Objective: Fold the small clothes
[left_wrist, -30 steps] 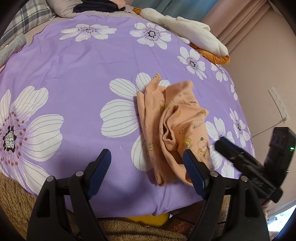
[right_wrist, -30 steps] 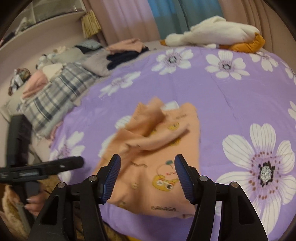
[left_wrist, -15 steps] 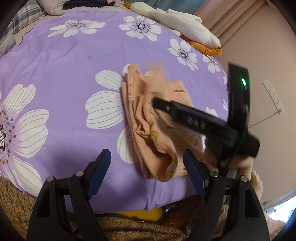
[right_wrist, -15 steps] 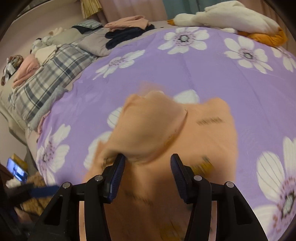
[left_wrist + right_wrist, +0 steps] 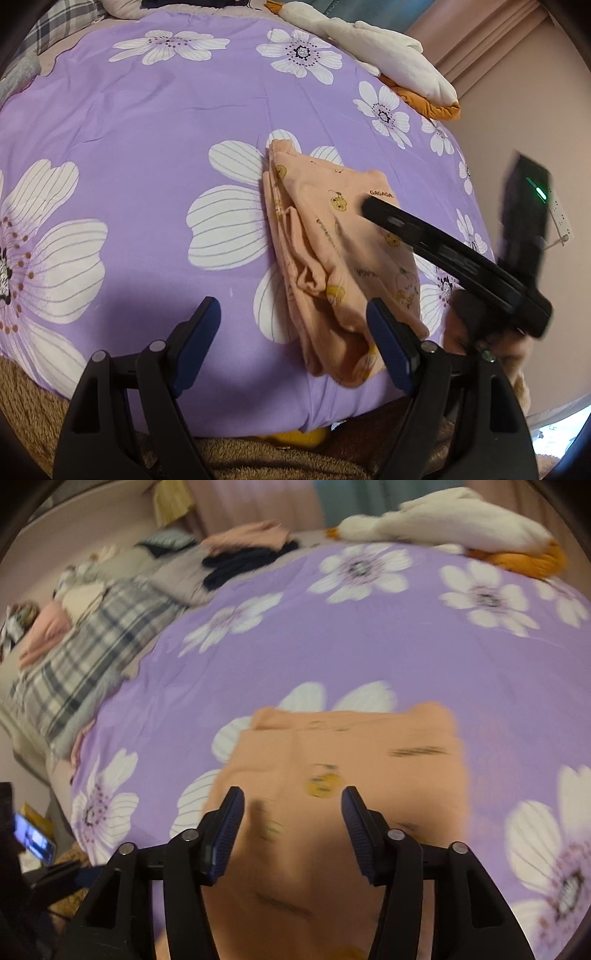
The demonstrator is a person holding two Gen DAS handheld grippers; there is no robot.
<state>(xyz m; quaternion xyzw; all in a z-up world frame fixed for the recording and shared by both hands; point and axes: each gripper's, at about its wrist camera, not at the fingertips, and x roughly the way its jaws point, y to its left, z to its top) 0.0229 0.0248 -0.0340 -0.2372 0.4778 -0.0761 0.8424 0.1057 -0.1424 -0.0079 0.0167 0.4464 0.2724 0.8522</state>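
Since the frame 0.5 s earlier, the right gripper (image 5: 291,830) is sitting with its tips over the middle of the garment rather than at its near edge, and the raised flap of cloth is now lying flat.

Largest item: I am seeing the purple duvet (image 5: 147,129) with white flower prints covering the bed. At its far edge, a white plush toy (image 5: 388,55) is lying on an orange cloth (image 5: 432,105). A plaid blanket (image 5: 85,664) is lying along the left side in the right wrist view, with a pile of pink and dark clothes (image 5: 251,550) beyond it.

The peach garment (image 5: 343,254), printed with small yellow figures and the word GAGAGA, is lying folded on the duvet near the front edge of the bed.

I am holding the right gripper above the garment with its jaws spread wide and nothing between them. The right wrist view is motion-blurred.

I am holding the left gripper (image 5: 295,339) over the duvet just left of the garment, jaws wide apart and empty; its right finger is overlapping the garment's near corner in the view.
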